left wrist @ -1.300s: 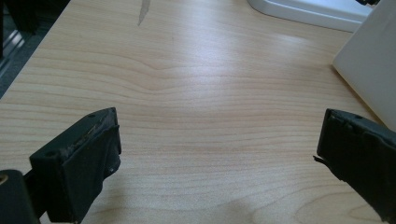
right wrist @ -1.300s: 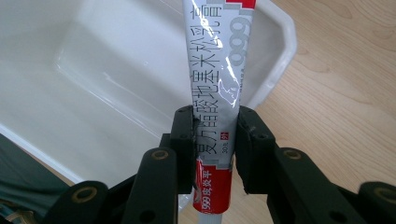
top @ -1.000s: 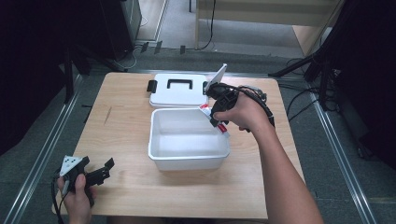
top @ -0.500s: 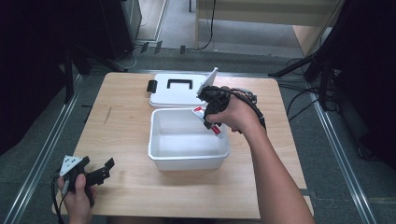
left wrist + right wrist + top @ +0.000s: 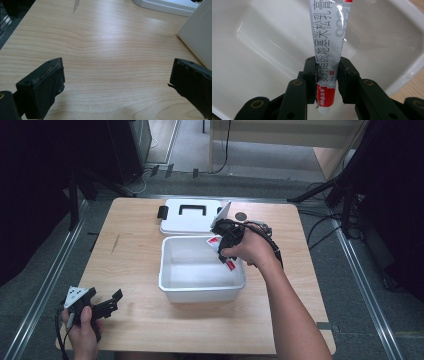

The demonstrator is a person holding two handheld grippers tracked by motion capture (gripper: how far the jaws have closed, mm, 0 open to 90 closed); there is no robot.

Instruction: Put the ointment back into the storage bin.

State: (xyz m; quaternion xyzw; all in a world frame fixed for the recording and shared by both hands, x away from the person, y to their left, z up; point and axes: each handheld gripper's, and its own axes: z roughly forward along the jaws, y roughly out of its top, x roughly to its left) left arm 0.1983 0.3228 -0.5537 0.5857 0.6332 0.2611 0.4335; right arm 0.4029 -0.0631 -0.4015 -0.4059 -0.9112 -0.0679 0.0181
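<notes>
My right gripper (image 5: 327, 72) is shut on a long white and red carton (image 5: 328, 37) printed with Chinese characters. It holds the carton over the inside of an open white plastic bin (image 5: 257, 57). From above, the right gripper (image 5: 222, 247) hangs over the bin's (image 5: 172, 287) far right corner, with the carton (image 5: 229, 265) angled down into it. My left gripper (image 5: 107, 306) rests at the table's near left corner, open, with nothing but bare wood between its fingers (image 5: 47, 82).
The bin's white lid (image 5: 190, 217) with a black handle lies flat behind the bin. A small dark round mark (image 5: 242, 216) sits on the wooden table (image 5: 130, 245) to the lid's right. A corner of the bin (image 5: 197, 37) shows in the left gripper view.
My right gripper has moved left and down with the carton, from beside the bin's far right corner to over its inside. The left gripper has stayed put.
</notes>
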